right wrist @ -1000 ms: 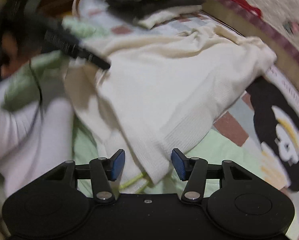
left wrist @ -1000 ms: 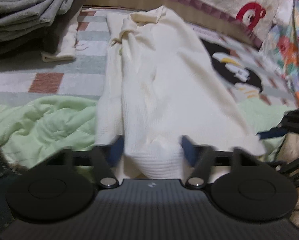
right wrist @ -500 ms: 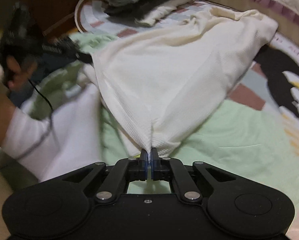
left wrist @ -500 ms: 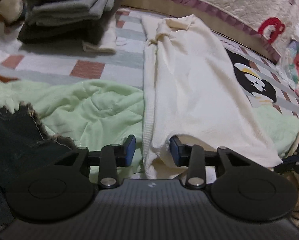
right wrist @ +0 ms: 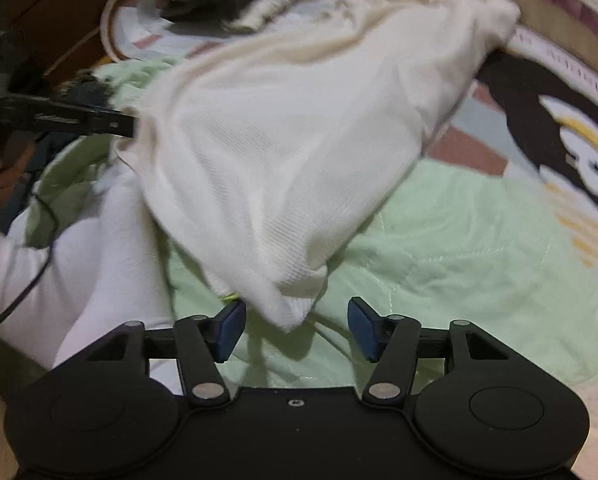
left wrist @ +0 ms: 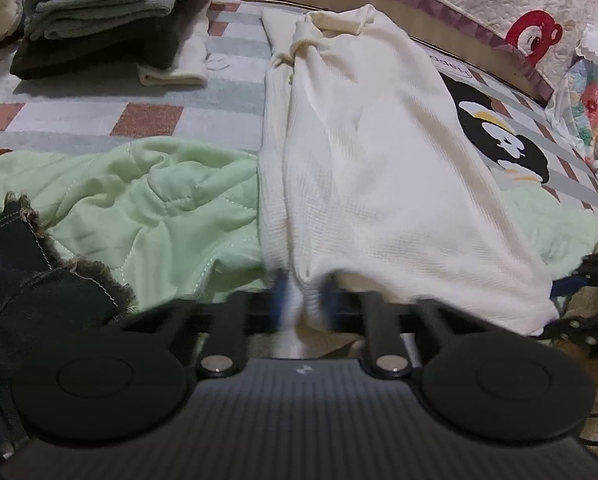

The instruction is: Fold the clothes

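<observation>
The cream garment is lying stretched up the middle of the left wrist frame, over a green quilt and a patterned mat. The left gripper is blurring at bottom centre, its jaws narrowing around the hem; whether they are clamping it I cannot tell. The right gripper is standing with jaws wide, the garment's corner hanging between them.

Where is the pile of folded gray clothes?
In the left wrist view, the folded gray clothes sit top left, beyond the green quilt, left of the cream garment.
</observation>
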`<state>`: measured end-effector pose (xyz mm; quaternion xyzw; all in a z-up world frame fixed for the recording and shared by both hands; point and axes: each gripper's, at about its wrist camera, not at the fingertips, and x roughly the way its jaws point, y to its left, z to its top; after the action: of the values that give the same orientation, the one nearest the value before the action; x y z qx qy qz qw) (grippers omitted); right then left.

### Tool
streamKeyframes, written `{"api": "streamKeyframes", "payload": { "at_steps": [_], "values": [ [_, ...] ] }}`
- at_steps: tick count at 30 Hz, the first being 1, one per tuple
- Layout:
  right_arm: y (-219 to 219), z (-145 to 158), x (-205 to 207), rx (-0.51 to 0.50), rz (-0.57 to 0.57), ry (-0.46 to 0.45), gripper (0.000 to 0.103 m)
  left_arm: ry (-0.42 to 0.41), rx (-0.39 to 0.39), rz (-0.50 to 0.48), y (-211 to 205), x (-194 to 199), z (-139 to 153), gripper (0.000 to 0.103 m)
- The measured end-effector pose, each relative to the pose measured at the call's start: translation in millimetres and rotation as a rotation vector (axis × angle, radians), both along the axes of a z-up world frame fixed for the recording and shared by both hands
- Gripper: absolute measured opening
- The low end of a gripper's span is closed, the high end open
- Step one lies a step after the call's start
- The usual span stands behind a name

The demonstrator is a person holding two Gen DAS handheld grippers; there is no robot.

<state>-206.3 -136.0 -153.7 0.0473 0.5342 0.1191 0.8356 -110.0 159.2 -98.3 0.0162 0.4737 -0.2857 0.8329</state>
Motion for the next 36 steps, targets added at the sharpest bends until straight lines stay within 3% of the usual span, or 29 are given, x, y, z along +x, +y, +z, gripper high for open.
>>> {"api": "streamKeyframes", "payload": {
  "at_steps": [1,2,5,6,10,13,16,17,18,19,23,29,33,36],
  "values": [
    [-1,-3,2,0.017,-0.014,-0.010,0.051,-0.007,-0.021,0.008,3,0,5,0.008],
    [-2,0,1,0.072,0.009,-0.015,0.006,-0.016,-0.048,0.019,8,-1,11,0.007],
    [-7,28,-11,0.299,0.113,-0.062,0.007,-0.035,-0.130,0.063,25,-1,34,0.007],
    [-9,36,-15,0.325,0.114,-0.057,0.007,-0.014,-0.117,0.088,30,0,33,0.007],
    [-19,32,-18,0.344,0.069,0.031,0.007,0.056,-0.037,0.137,39,-2,19,0.008],
    [-26,20,-18,0.348,0.029,0.111,0.008,0.094,-0.029,0.162,44,-8,12,0.011],
    [-39,20,-15,0.381,-0.034,0.099,0.015,0.081,-0.006,0.209,57,-12,17,0.029],
    [-44,20,-14,0.393,-0.056,0.093,0.033,0.074,-0.014,0.226,62,-12,20,0.039],
    [-48,21,-13,0.404,-0.077,0.087,0.052,0.071,-0.042,0.242,68,-12,24,0.041],
    [-53,21,-12,0.416,-0.099,0.081,0.057,0.067,-0.071,0.257,73,-12,27,0.041],
    [-71,22,-7,0.461,-0.185,0.058,0.057,0.042,-0.194,0.259,79,-6,35,0.044],
    [-80,-5,8,0.545,-0.298,0.106,0.057,0.059,-0.268,0.243,82,2,30,0.044],
    [-76,-18,15,0.583,-0.319,0.137,0.057,0.070,-0.317,0.232,84,8,27,0.053],
    [-74,-28,19,0.605,-0.331,0.157,0.057,0.083,-0.352,0.222,84,13,23,0.053]
  ]
}}
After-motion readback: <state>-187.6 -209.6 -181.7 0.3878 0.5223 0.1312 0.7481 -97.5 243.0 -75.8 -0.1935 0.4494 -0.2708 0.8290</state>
